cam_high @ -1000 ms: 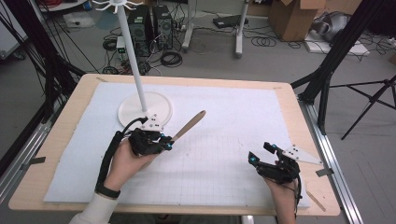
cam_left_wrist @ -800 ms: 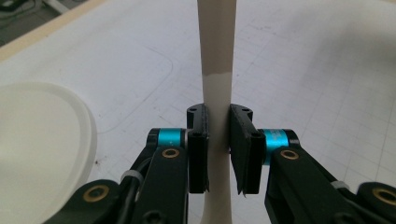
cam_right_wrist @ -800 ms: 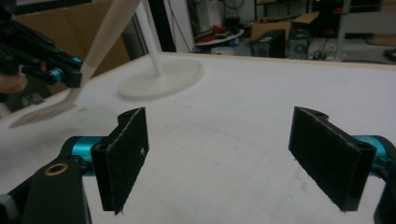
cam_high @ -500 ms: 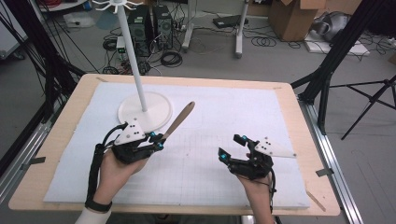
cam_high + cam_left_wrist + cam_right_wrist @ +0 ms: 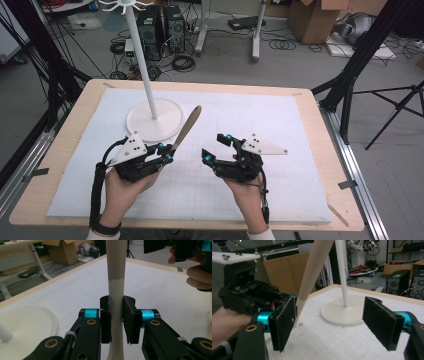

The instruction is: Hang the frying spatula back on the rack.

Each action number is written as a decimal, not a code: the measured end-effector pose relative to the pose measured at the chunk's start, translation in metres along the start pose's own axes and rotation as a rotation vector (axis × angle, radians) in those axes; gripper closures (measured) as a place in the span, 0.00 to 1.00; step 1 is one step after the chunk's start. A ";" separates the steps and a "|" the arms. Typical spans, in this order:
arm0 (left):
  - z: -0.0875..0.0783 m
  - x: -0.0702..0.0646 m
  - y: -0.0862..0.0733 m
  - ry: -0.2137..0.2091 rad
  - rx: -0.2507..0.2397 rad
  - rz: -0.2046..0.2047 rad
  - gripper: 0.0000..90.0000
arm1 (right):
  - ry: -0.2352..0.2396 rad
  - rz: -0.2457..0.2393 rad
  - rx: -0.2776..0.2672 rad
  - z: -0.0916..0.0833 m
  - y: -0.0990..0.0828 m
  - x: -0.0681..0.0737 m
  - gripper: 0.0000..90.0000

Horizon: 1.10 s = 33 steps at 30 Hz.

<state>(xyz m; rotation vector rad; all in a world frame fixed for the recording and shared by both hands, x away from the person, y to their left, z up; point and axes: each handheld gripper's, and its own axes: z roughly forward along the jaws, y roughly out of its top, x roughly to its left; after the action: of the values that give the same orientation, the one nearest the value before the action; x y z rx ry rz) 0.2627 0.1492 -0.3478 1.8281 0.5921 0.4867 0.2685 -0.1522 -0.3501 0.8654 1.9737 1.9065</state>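
Note:
A long pale wooden spatula (image 5: 187,127) points up and away from my left gripper (image 5: 167,152), which is shut on its handle (image 5: 115,277); the pads (image 5: 106,320) press it from both sides. The left hand hovers just in front of the white stand's round base (image 5: 145,125). My right gripper (image 5: 216,147) hangs to the right of the spatula, facing it, open. Its jaws have just been closing a little, and nothing lies between its pads (image 5: 382,320). In the right gripper view the spatula (image 5: 312,272) rises just beyond the left pad, with the left gripper (image 5: 249,297) behind it.
The stand's thin white pole (image 5: 142,60) rises from the base to a ring of hooks at the top. A white gridded mat (image 5: 300,150) covers the wooden table (image 5: 60,150). Cardboard boxes, cables and tripod legs lie on the floor beyond.
My right gripper has travelled left and upward from the table's right front to near the spatula. The left gripper has shifted slightly left with the spatula, which now points more steeply.

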 end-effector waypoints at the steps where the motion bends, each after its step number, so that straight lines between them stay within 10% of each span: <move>1: 0.002 -0.002 -0.001 -0.002 -0.004 -0.002 0.86 | 0.003 0.007 0.003 0.008 0.003 0.005 0.30; 22: 0.009 -0.013 0.000 -0.011 -0.036 0.027 0.86 | -0.011 0.119 -0.003 0.047 0.010 0.021 0.50; 33: 0.012 -0.016 -0.001 0.005 -0.033 0.044 0.86 | 0.027 0.142 -0.032 0.051 0.011 0.022 0.79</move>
<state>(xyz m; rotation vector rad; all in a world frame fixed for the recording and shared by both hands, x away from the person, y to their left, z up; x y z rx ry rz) 0.2577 0.1306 -0.3528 1.8124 0.5447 0.5279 0.2827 -0.0984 -0.3404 1.0003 1.9390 2.0311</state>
